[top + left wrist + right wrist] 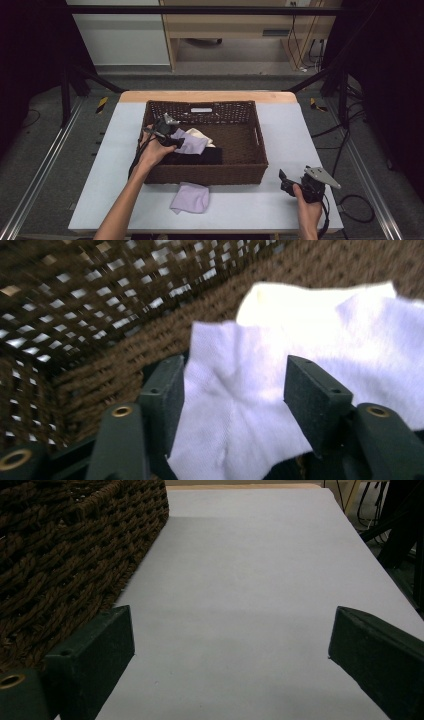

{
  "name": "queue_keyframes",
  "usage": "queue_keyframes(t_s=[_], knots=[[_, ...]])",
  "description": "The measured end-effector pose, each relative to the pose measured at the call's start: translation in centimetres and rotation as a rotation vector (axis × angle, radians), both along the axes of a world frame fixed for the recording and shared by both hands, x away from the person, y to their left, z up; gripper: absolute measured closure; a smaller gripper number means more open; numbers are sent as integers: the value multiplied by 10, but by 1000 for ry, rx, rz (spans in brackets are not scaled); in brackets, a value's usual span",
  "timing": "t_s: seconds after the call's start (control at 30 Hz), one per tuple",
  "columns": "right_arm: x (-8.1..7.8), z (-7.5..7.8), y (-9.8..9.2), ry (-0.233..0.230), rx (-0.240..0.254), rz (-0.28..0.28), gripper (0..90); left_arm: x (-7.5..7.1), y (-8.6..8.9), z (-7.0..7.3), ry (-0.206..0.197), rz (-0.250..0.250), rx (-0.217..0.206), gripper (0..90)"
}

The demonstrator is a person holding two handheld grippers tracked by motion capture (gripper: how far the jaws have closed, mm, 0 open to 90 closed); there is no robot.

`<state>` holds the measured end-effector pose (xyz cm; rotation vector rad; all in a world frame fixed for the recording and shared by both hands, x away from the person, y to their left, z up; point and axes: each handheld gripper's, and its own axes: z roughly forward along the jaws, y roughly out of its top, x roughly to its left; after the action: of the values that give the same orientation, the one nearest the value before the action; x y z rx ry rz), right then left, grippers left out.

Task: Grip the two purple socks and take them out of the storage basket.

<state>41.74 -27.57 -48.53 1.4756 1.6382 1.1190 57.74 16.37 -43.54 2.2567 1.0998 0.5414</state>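
A brown wicker basket (260, 146) stands in the middle of the pale table (290, 125). Inside it lie a lilac cloth (193, 144), a cream cloth (203, 134) and a black cloth (201, 157). My left gripper (167, 131) reaches into the basket's left part, low over the lilac cloth. In the left gripper view its jaws (235, 377) stand apart with the lilac cloth (235, 410) lying between them, not pinched; the cream cloth (280, 297) shows behind. My right gripper (284, 180) rests at the table's front right, open, with bare table (250, 555) between its jaws (230, 630).
A second lilac cloth (190, 198) lies on the table just in front of the basket. The basket's woven wall (60, 545) stands to the left of my right gripper. Dark frame bars and cables surround the table on the floor.
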Motion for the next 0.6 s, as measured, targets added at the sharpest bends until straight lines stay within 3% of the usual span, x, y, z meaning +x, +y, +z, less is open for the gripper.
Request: queue_keyframes(t_s=[0.27, 0.4, 0.43, 0.6], knots=[[0, 0, 0, 0, -2, 0, 49, 3, 1, -8, 49, -9, 50, 352], [0, 0, 0, 1, 0, 1, 49, 3, 0, -10, 82, -21, 59, 442], [0, 0, 0, 1, 1, 0, 49, 3, -1, -11, 93, -17, 80, 470], [-1, 0, 0, -1, 6, -2, 49, 3, 2, -10, 132, 1, 54, 632]])
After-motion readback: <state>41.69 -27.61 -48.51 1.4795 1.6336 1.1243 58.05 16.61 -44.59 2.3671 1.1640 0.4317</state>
